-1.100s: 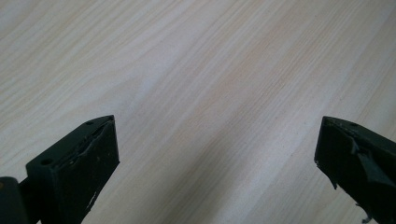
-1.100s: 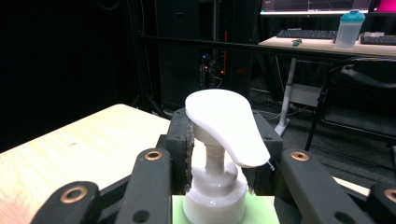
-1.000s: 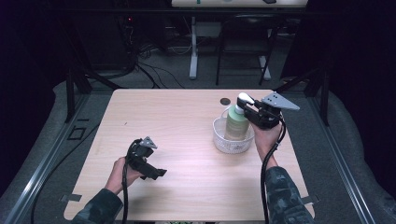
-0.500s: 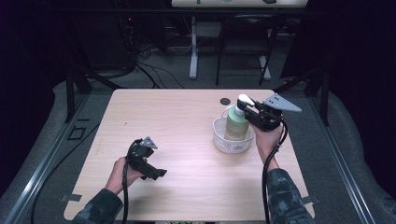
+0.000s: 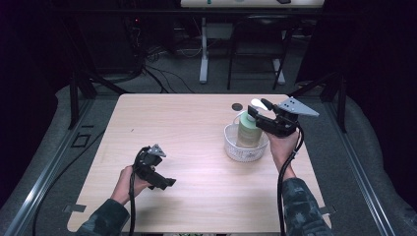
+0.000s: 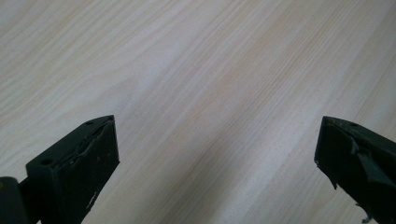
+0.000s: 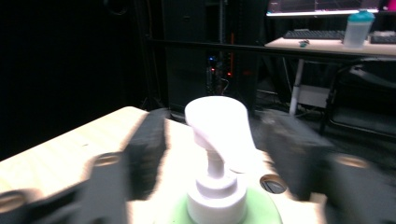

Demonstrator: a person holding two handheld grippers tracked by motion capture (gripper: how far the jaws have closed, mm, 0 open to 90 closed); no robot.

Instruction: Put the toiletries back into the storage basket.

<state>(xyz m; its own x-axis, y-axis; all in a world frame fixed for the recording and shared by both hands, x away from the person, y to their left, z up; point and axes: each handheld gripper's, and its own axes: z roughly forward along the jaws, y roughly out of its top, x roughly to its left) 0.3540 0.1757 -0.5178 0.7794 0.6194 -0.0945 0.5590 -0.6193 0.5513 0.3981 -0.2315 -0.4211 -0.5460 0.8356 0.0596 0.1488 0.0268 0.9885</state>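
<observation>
While the right gripper has lifted slightly from the green pump bottle over the last second, its jaws straddle the white pump head without gripping, suggesting release. The bottle stands in the white basket at 3 o'clock on the table. At 7 o'clock, the left gripper gapes wide, empty.

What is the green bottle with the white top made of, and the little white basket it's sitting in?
The pump bottle looks like smooth plastic: pale green matte body, glossier white pump head. The basket seems to be thin white plastic too, its wall patterned like mesh or ribs, though too small to be sure.
</observation>
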